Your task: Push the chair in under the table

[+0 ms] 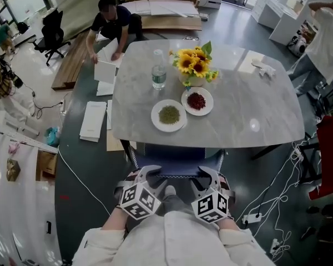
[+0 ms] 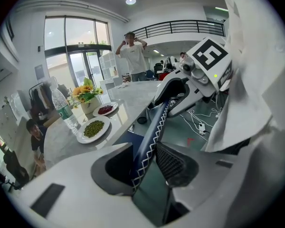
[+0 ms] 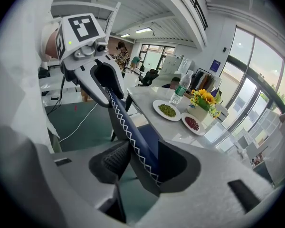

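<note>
Head view: the chair (image 1: 175, 155) stands at the near edge of the marble table (image 1: 255, 101) with its seat front beneath the top and its backrest (image 1: 177, 174) apart from the edge, so the push appears partly done, with the final travel left. Left gripper view: the left gripper (image 2: 147, 160) pinches the stitched backrest (image 2: 154, 127) edge, with both pads bearing on it. Right gripper view: the right gripper (image 3: 137, 163) likewise clamps the backrest (image 3: 126, 125), with the table (image 3: 147, 96) ahead.
</note>
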